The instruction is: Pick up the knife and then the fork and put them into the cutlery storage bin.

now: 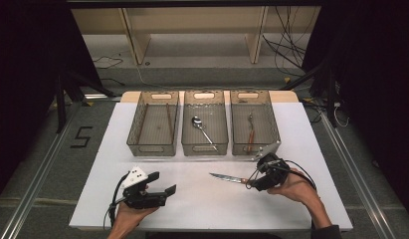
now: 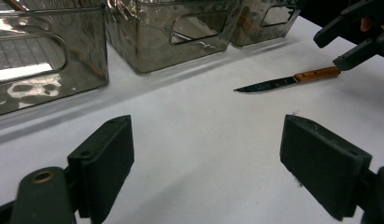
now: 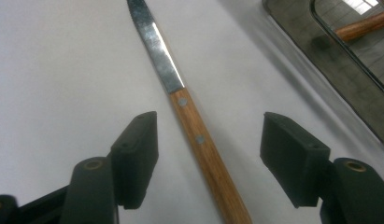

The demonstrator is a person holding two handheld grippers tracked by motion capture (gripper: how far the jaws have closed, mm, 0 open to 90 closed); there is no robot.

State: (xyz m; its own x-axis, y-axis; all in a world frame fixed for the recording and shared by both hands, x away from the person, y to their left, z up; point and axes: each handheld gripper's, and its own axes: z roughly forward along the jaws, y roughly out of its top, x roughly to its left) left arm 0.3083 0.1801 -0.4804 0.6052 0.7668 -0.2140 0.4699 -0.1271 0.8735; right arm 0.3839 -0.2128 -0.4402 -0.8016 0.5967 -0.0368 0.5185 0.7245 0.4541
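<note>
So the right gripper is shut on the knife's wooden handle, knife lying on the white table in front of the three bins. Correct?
Not quite. The right gripper is open: its jaws stand apart on either side of the handle without pressing it, as the right gripper view shows. The rest holds: the knife lies on the white table in front of the three bins.

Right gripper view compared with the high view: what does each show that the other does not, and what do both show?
Right gripper view alone: two rivets in the knife's wooden handle. High view alone: the left claw, the spoon in the middle basket, and the left basket. Both: the knife lying on the white table, between the open right claw jaws.
</note>
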